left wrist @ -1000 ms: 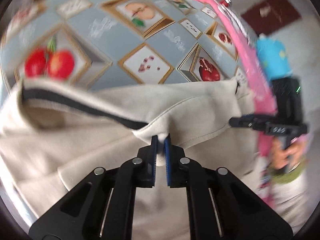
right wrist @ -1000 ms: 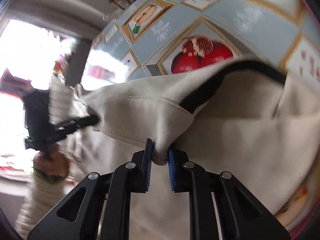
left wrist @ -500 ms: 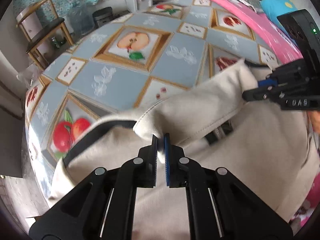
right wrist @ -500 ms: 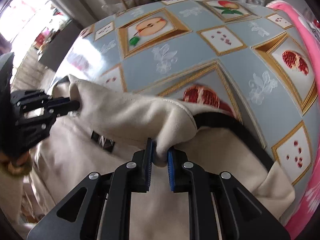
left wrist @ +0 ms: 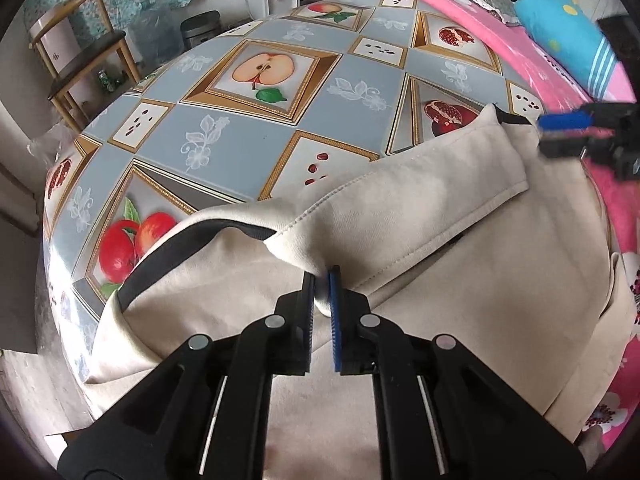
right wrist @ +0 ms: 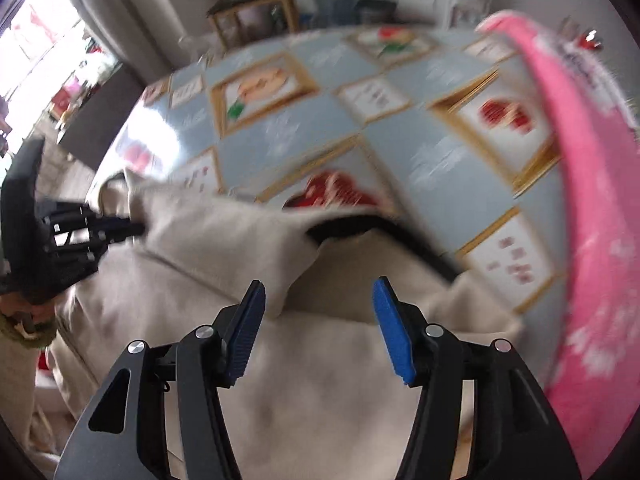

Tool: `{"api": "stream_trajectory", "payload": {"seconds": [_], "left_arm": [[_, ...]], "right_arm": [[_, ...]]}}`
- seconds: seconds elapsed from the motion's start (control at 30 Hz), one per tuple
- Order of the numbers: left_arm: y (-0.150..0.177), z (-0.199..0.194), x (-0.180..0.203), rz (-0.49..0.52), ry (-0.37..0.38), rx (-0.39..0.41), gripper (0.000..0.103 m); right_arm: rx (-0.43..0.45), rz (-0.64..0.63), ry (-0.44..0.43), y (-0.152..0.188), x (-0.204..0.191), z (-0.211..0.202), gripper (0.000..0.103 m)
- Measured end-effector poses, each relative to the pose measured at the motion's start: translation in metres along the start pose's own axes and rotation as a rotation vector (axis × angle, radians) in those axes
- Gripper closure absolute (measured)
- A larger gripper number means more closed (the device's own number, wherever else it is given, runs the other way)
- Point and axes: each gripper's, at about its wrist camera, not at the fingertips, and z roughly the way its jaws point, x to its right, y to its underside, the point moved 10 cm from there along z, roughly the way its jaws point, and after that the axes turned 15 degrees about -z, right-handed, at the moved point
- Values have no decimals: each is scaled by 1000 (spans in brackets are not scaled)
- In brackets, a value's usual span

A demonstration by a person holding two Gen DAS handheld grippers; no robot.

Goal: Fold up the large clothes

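Pinching cream garment [left wrist: 460, 280] hem: left tool [left wrist: 322, 280]; right tool [right wrist: 318, 292] just opened above it

Left gripper [left wrist: 322, 280], low centre of its frame, pinched tight on cream cloth [left wrist: 440, 240]. Right gripper [right wrist: 319, 286], low centre of its blurred frame, just opening, jaws apart, nothing between.

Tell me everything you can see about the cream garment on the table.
The cream garment looks like soft, thick knit with black trim along one edge and stitched hems. It lies rumpled on the fruit-print tablecloth, one flap folded back over the body. The left tongs pinch a fold of that flap. The right tongs have just been opening; nothing is pressed between the pads.
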Motion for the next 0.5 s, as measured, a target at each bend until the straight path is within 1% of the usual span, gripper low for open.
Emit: {"api": "stream_trajectory", "payload": {"seconds": [0.07, 0.1, 0.13, 0.17, 0.23, 0.33, 0.37, 0.4, 0.43, 0.5], "left_arm": [[0, 0, 1, 0, -4, -2, 96], [0, 0, 1, 2, -9, -2, 96], [0, 0, 1, 3, -11, -2, 96], [0, 0, 2, 1, -11, -2, 96], [-1, 0, 1, -14, -1, -1, 96], [-1, 0, -1, -57, 27, 4, 96], [-1, -1, -4, -84, 46, 4, 96], [-1, -2, -8, -106, 55, 3, 90], [-1, -4, -12, -128, 63, 4, 84], [-8, -19, -28, -206, 85, 56, 85]], "right_arm": [[60, -17, -21, -17, -11, -9, 48], [84, -36, -59, -25, -24, -10, 53], [97, -53, -101, -31, -37, -9, 65], [104, -77, -162, -39, -57, -3, 69], [86, -119, -220, -45, -86, 15, 82], [33, -137, -279, -41, -109, 44, 88], [-18, -142, -270, -33, -112, 64, 88], [-53, -153, -256, -27, -114, 76, 90], [-30, -165, -255, -26, -114, 76, 93], [-41, -171, -251, -22, -111, 75, 95]]}}
